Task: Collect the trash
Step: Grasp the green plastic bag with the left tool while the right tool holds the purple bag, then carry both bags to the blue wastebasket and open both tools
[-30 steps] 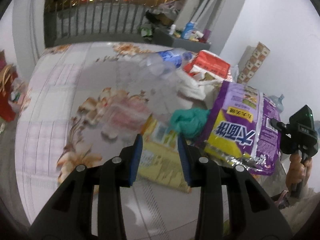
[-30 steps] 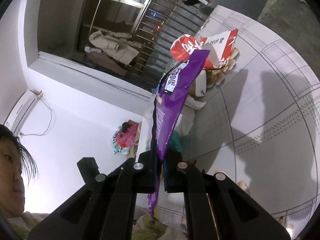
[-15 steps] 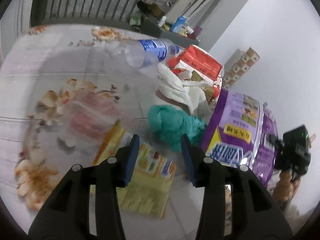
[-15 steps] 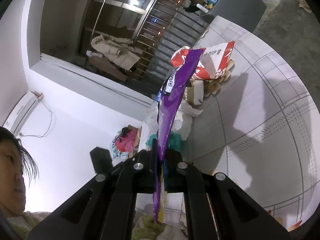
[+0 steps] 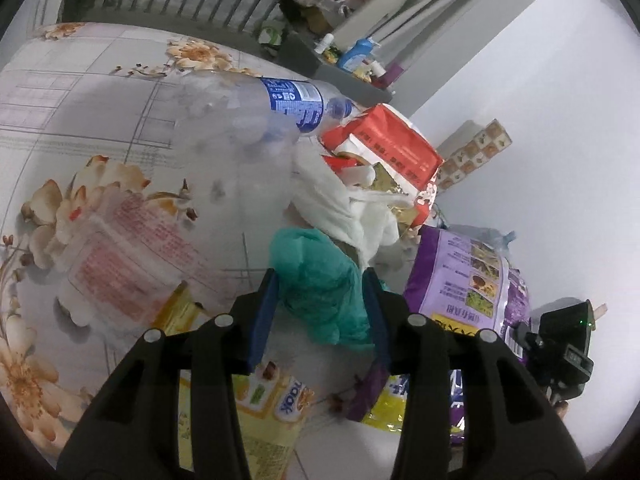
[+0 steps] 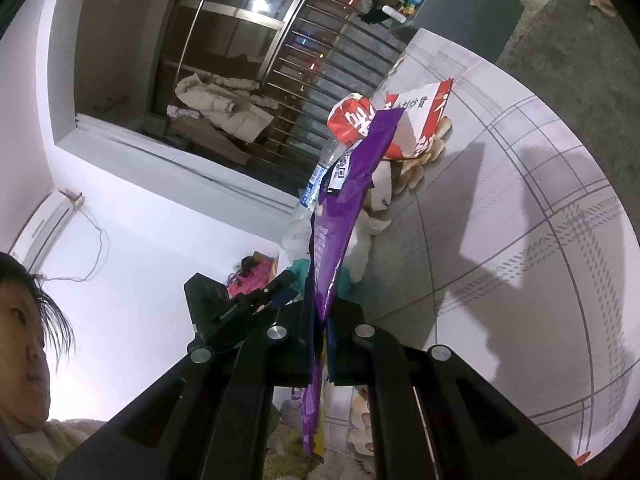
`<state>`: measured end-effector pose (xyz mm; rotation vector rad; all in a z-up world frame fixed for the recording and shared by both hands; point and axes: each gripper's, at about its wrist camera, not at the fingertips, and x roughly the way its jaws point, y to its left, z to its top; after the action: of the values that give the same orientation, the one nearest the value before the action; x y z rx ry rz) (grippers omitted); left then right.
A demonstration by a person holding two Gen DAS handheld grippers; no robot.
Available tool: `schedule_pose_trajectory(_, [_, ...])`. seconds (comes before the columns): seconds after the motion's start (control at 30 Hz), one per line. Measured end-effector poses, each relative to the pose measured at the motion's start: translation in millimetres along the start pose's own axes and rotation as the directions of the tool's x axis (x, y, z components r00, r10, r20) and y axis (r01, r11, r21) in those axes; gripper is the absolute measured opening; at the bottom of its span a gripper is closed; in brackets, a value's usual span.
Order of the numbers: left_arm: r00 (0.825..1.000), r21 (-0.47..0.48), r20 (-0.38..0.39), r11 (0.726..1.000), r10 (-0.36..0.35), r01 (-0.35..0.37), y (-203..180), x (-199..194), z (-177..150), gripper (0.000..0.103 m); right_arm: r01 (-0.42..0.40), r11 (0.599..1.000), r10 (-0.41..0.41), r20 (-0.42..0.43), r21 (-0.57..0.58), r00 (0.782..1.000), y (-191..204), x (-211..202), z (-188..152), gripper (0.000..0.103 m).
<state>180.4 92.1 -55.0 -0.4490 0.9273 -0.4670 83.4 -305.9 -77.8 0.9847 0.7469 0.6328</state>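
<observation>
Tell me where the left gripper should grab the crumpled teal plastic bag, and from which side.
Take the crumpled teal plastic bag across its bunched middle, straight ahead from the near side: the left gripper already straddles it, jaws open, and the soft wad should squash.

L gripper (image 5: 320, 312) has moved fwd off the yellow packet (image 5: 256, 412) onto the teal bag (image 5: 320, 284); bag now sits between its spread fingers. Purple bag (image 5: 472, 280) has tipped more upright beside the teal bag, w/ its other printed face showing.

One plastic bottle (image 5: 256, 108), one purple bag (image 5: 468, 280), one teal bag (image 5: 320, 280)
</observation>
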Motion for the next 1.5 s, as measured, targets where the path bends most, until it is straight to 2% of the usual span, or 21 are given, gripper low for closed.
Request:
schedule_pose_trajectory(0.1, [1.0, -0.022, -0.012, 1.0, 0.02, -0.021, 1.1, 7.6, 2.1, 0.04, -0.003, 1.0, 0.003, 0.001, 0.004, 1.0, -1.7, -1.7, -0.6, 0.005])
schedule_pose_trajectory(0.2, [1.0, -0.047, -0.002, 0.999, 0.002, -0.002, 4.5, 10.4, 3.7, 0.036, -0.006, 1.0, 0.006, 0.002, 0.0, 1.0, -0.6, -4.2, -1.3, 0.005])
schedule_pose_trajectory(0.3, [1.0, -0.037, 0.004, 0.999, -0.001, 0.001, 3.7, 10.8, 4.0, 0.031, -0.01, 1.0, 0.01, 0.009, -0.012, 1.0, 2.6, -8.2, -2.1, 0.005])
schedule_pose_trajectory(0.5, [1.0, 0.018, 0.026, 1.0, 0.007, -0.007, -10.7, -1.5, 1.6, 0.027, -0.029, 0.998, 0.031, 0.044, -0.047, 0.999, 13.9, -25.6, -2.7, 0.005])
schedule_pose_trajectory(0.67, [0.996, 0.101, 0.076, 0.994, 0.044, -0.052, -36.0, -27.0, 0.1, 0.027, -0.035, 0.994, 0.045, 0.095, -0.104, 0.994, 27.5, -50.0, -2.8, 0.004])
schedule_pose_trajectory(0.8, [0.992, 0.2, 0.123, 0.978, 0.029, -0.054, -71.7, -45.1, 3.8, 0.027, -0.002, 0.986, 0.031, 0.172, -0.169, 0.985, 41.8, -81.0, -2.9, 0.004])
schedule_pose_trajectory(0.87, [0.991, 0.247, 0.135, 0.968, 0.009, -0.042, -90.3, -48.0, 5.5, 0.027, 0.031, 0.981, 0.012, 0.221, -0.19, 0.975, 46.2, -98.7, -2.1, 0.004])
schedule_pose_trajectory(0.97, [0.99, 0.327, 0.134, 0.945, -0.036, -0.009, -125.6, -43.6, 10.8, 0.027, 0.093, 0.977, -0.027, 0.319, -0.193, 0.947, 47.5, -133.1, 1.0, 0.004])
schedule_pose_trajectory(1.03, [0.991, 0.392, 0.115, 0.92, -0.071, 0.021, -158.2, -32.1, 14.8, 0.027, 0.146, 0.974, -0.066, 0.398, -0.174, 0.915, 43.8, -162.8, 3.0, 0.004])
schedule_pose_trajectory(1.17, [0.99, 0.508, 0.037, 0.856, -0.133, 0.096, -224.3, 8.0, 15.7, 0.027, 0.31, 0.941, -0.2, 0.521, -0.133, 0.83, 39.3, -206.9, 3.9, 0.004])
schedule_pose_trajectory(1.2, [0.988, 0.534, -0.007, 0.835, -0.151, 0.132, -246.1, 25.8, 13.5, 0.027, 0.389, 0.914, -0.265, 0.56, -0.113, 0.785, 37.8, -219.2, 3.8, 0.004])
schedule_pose_trajectory(1.27, [0.984, 0.565, -0.068, 0.806, -0.167, 0.176, -277.1, 52.5, 4.8, 0.027, 0.491, 0.867, -0.353, 0.596, -0.08, 0.721, 36.1, -229.5, 3.8, 0.004])
schedule_pose_trajectory(1.3, [0.98, 0.58, -0.099, 0.79, -0.171, 0.197, -291.8, 66.7, -0.5, 0.027, 0.566, 0.823, -0.42, 0.617, -0.049, 0.665, 32.4, -236.0, 4.1, 0.004])
schedule_pose_trajectory(1.33, [0.976, 0.597, -0.134, 0.771, -0.174, 0.22, -311.7, 86.4, -8.6, 0.027, 0.609, 0.792, -0.461, 0.626, -0.028, 0.629, 29.3, -238.6, 4.8, 0.004])
schedule_pose_trajectory(1.37, [0.971, 0.61, -0.161, 0.756, -0.176, 0.238, -325.3, 100.6, -15.3, 0.027, 0.665, 0.747, -0.514, 0.633, 0.0, 0.578, 24.3, -240.7, 6.0, 0.004])
schedule_pose_trajectory(1.4, [0.964, 0.623, -0.204, 0.737, -0.172, 0.263, -343.4, 122.2, -24.4, 0.027, 0.702, 0.712, -0.55, 0.635, 0.018, 0.542, 20.5, -241.9, 7.8, 0.004])
schedule_pose_trajectory(1.47, [0.954, 0.633, -0.258, 0.719, -0.155, 0.288, -365.0, 152.7, -40.9, 0.027, 0.791, 0.608, -0.642, 0.627, 0.065, 0.442, 5.6, -239.1, 13.8, 0.004])
schedule_pose_trajectory(1.5, [0.948, 0.635, -0.283, 0.712, -0.144, 0.298, -374.0, 168.5, -48.7, 0.027, 0.807, 0.585, -0.662, 0.621, 0.077, 0.421, -1.3, -238.1, 15.3, 0.004])
